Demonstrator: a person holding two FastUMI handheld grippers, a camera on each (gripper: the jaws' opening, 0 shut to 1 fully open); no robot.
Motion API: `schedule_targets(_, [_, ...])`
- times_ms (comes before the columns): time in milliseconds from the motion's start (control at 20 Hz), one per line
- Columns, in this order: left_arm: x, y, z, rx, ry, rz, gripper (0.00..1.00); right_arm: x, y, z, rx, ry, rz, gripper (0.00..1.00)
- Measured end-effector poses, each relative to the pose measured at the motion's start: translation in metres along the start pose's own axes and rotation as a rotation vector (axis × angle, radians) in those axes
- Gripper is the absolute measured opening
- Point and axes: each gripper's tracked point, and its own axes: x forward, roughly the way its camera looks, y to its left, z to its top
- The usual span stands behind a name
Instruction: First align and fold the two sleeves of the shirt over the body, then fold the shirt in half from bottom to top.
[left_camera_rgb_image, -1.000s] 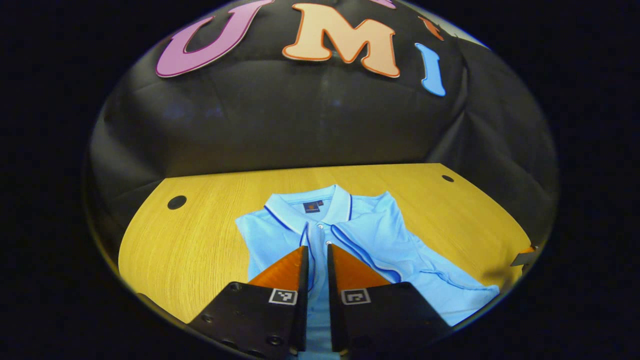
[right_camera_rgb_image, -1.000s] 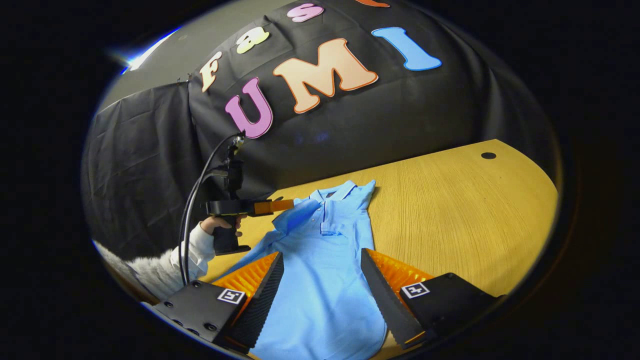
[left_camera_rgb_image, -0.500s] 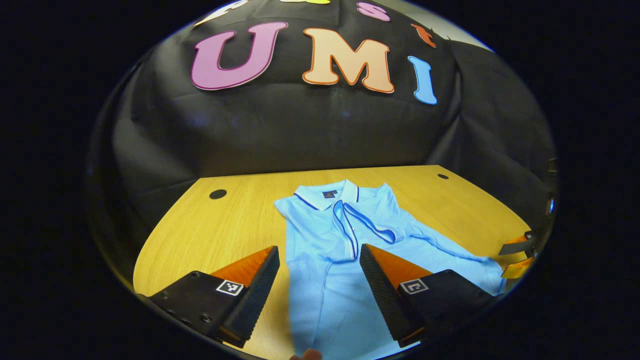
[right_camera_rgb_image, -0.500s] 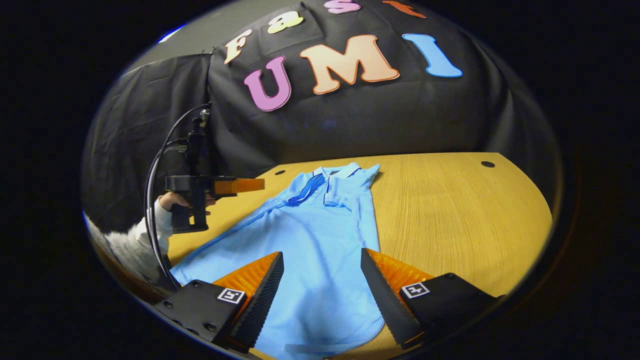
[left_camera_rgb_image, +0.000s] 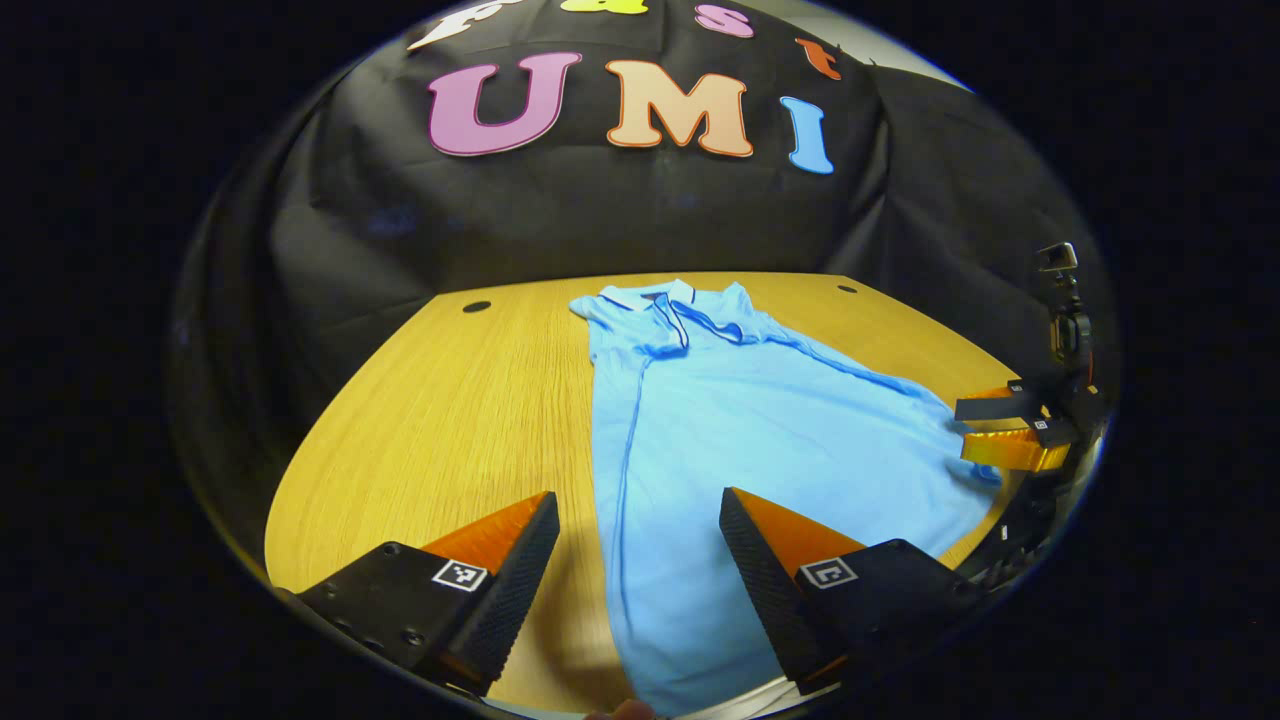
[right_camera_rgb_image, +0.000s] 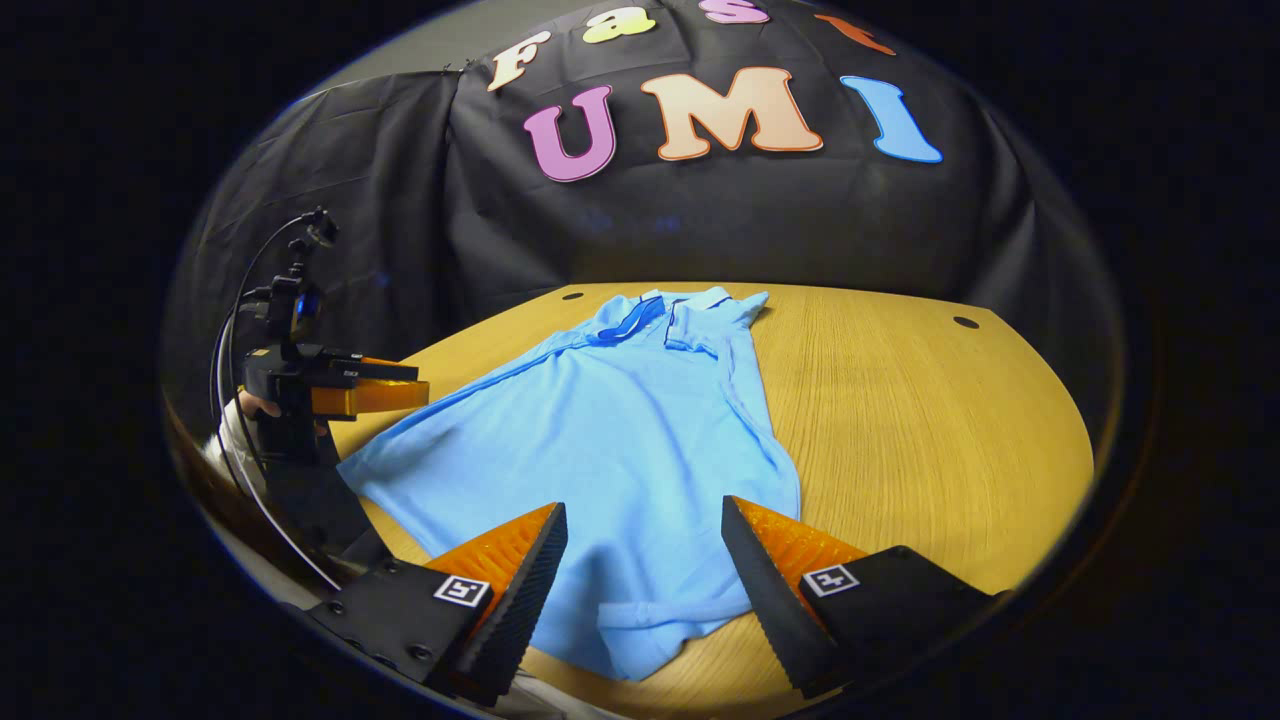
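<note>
**Sleeves folded in, shirt lying flat**

On the yellow wood-grain worktop (left_camera_rgb_image: 430, 420), the light-blue polo shirt with dark-trimmed collar (left_camera_rgb_image: 740, 420) is lying flat, collar toward the black cloth wall (left_camera_rgb_image: 560, 220), both sleeves lying folded over the body. The left tool (left_camera_rgb_image: 640, 560) is hovering wide open over the hem. The right tool (right_camera_rgb_image: 645, 570) is hovering likewise, holding nothing. Small dark holes are dotting the worktop's far edge.

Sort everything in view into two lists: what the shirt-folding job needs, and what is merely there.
Belongs to the job:
light blue polo shirt, spread flat on the table
left gripper, open, over the shirt's near end
right gripper, open, over the shirt's hem

Just there:
yellow wooden table
dark round holes in the tabletop
</note>
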Motion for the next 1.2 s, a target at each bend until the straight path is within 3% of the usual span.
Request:
schedule_targets(200, [-0.024,-0.016,-0.027,-0.021,0.017,-0.031,0.97,-0.016,0.006,-0.011,-0.028,0.001,-0.021,0.98])
schedule_targets(550, [-0.026,-0.03,-0.052,0.009,0.05,-0.037,0.97,-0.019,0.01,-0.038,-0.112,0.051,-0.043,0.98])
schedule_targets(750, [-0.022,-0.035,-0.054,0.044,0.04,-0.027,1.0,-0.017,0.011,-0.038,-0.078,0.03,-0.041,0.98])
schedule_targets(950, [-0.02,-0.037,-0.055,0.041,0.019,-0.041,0.95,-0.014,0.016,-0.04,-0.072,0.03,-0.031,0.95])
schedule_targets(1050, [-0.018,-0.036,-0.055,0.037,0.007,-0.049,0.85,-0.013,0.017,-0.039,-0.067,0.023,-0.024,0.86])
schedule_targets(1100, [-0.017,-0.036,-0.055,0.042,0.006,-0.055,0.78,-0.012,0.019,-0.039,-0.061,0.019,-0.021,0.67])
schedule_targets(1150, [-0.017,-0.037,-0.055,0.039,0.004,-0.06,0.76,-0.013,0.019,-0.04,-0.071,0.018,-0.021,0.6])
schedule_targets(1200, [-0.018,-0.038,-0.055,0.04,0.005,-0.07,0.68,-0.011,0.02,-0.04,-0.081,0.017,-0.023,0.54])
